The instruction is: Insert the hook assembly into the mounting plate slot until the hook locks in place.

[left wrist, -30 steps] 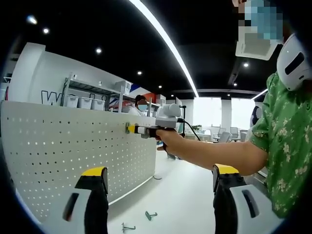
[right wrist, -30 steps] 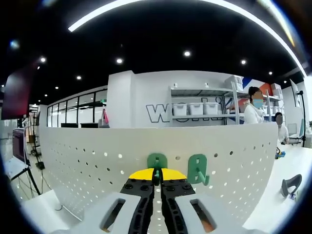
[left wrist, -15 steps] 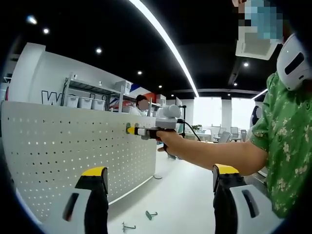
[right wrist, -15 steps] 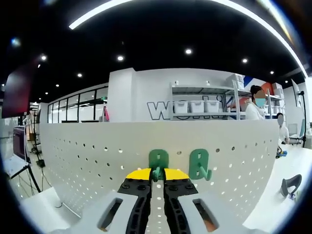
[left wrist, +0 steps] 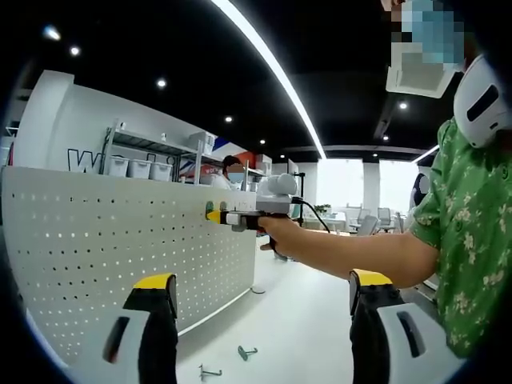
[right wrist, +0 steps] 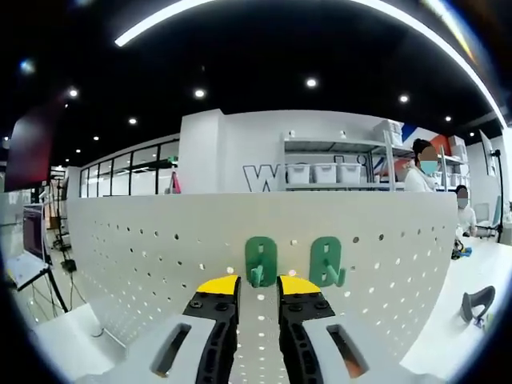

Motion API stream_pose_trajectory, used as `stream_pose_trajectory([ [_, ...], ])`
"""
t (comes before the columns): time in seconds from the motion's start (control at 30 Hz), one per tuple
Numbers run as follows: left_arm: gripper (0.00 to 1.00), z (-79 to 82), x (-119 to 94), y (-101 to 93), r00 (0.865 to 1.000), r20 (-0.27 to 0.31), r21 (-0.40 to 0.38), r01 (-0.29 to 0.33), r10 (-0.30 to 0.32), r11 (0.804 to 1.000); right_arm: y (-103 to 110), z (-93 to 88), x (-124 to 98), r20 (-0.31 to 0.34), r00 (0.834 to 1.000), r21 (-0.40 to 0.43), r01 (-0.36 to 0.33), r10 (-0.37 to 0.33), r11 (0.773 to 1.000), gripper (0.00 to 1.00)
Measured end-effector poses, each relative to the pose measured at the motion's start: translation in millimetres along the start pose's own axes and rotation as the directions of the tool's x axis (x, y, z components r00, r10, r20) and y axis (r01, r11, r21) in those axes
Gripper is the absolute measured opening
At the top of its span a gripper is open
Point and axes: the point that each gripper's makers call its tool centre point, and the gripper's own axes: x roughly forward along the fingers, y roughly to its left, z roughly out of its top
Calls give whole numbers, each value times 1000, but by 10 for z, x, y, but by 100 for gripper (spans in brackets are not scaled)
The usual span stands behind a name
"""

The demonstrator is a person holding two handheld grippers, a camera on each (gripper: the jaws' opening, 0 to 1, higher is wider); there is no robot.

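While the left gripper [left wrist: 262, 308] waits with jaws wide apart and empty in the left gripper view, the right gripper [left wrist: 214, 214] meets the white perforated mounting plate [left wrist: 96, 248]. Its own view shows the right gripper's [right wrist: 258, 283] jaws newly parted, leaving the green plastic hook [right wrist: 260, 261] seemingly seated in the plate beside a second green hook [right wrist: 326, 262].

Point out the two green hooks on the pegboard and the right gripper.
left green hook [right wrist: 261, 261], right gripper view, on its flat back plate.
right green hook [right wrist: 326, 261], right gripper view, on its flat back plate.
right gripper [right wrist: 257, 286], right gripper view, midway between its yellow tips.
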Motion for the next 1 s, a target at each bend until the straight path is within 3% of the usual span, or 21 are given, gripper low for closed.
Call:
stream_pose_trajectory([
  [0.13, 91, -2, 3, -13, 1000, -2, 1, 1, -1, 1000, 2, -40, -37, -6, 1000, 4, -4, 4, 1000, 25],
  [0.47, 91, 6, -15, -45, 1000, -3, 6, 2, -2, 1000, 49, -102, -138, -7, 1000, 7, -17, 17, 1000, 49],
  [0.73, 91, 26, -39, -49, 1000, -1, 11, -2, 2, 1000, 71, -66, -209, -2, 1000, -13, -24, 24, 1000, 67],
  [1.0, 91, 17, -51, -96, 1000, -6, 18, -2, 3, 1000, 97, -3, -364, 12, 999, -34, -45, 46, 998, 76],
])
